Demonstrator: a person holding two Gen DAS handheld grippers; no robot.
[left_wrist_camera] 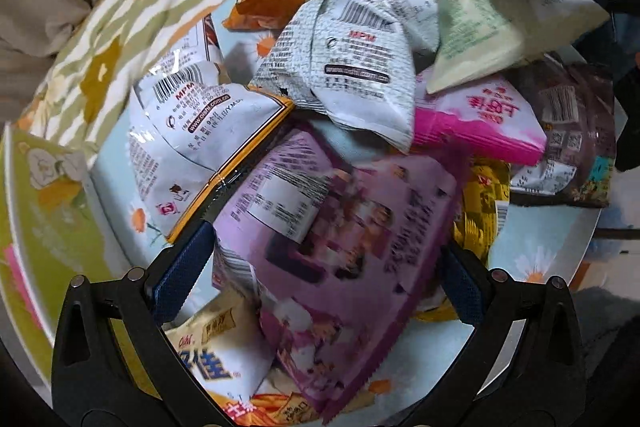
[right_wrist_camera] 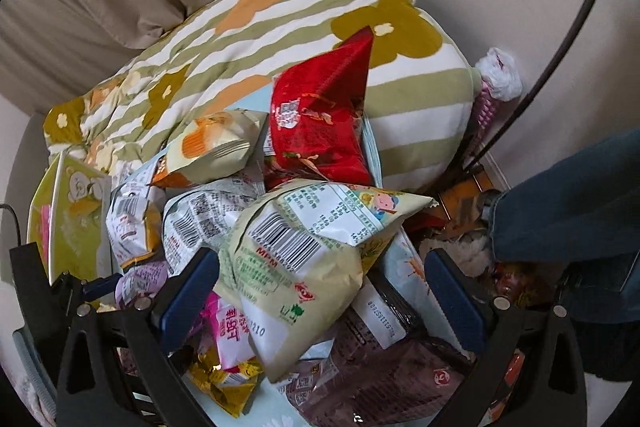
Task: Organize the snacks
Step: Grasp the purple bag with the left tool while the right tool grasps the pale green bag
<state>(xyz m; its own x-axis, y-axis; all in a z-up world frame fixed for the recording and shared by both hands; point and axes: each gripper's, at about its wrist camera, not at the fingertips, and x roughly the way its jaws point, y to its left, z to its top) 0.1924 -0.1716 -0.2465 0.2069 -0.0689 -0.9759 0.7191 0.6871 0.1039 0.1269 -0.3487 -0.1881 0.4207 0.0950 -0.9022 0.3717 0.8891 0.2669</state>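
Snacks lie heaped and unsorted ahead of both grippers, so most sorting remains. The left gripper (left_wrist_camera: 320, 283) is spread wide around a purple packet (left_wrist_camera: 344, 247), not clenched. The right gripper (right_wrist_camera: 320, 295) likewise straddles a pale green bag (right_wrist_camera: 304, 259), unclamped.

- We count two grippers: left gripper (left_wrist_camera: 328, 267) and right gripper (right_wrist_camera: 320, 287).
- One purple packet (left_wrist_camera: 344, 259).
- One pale green packet (right_wrist_camera: 304, 259).
- One red packet (right_wrist_camera: 320, 119).
- One pink packet (left_wrist_camera: 484, 123).
- One dark brown packet (left_wrist_camera: 572, 147).
- One yellow packet (left_wrist_camera: 484, 203).
- White barcode-printed packets: at least two (left_wrist_camera: 352, 67), (left_wrist_camera: 188, 131).
- One cream-and-orange packet (right_wrist_camera: 216, 143).
- One floral striped cushion (right_wrist_camera: 280, 27).
- More packets lie buried; we can't count those.
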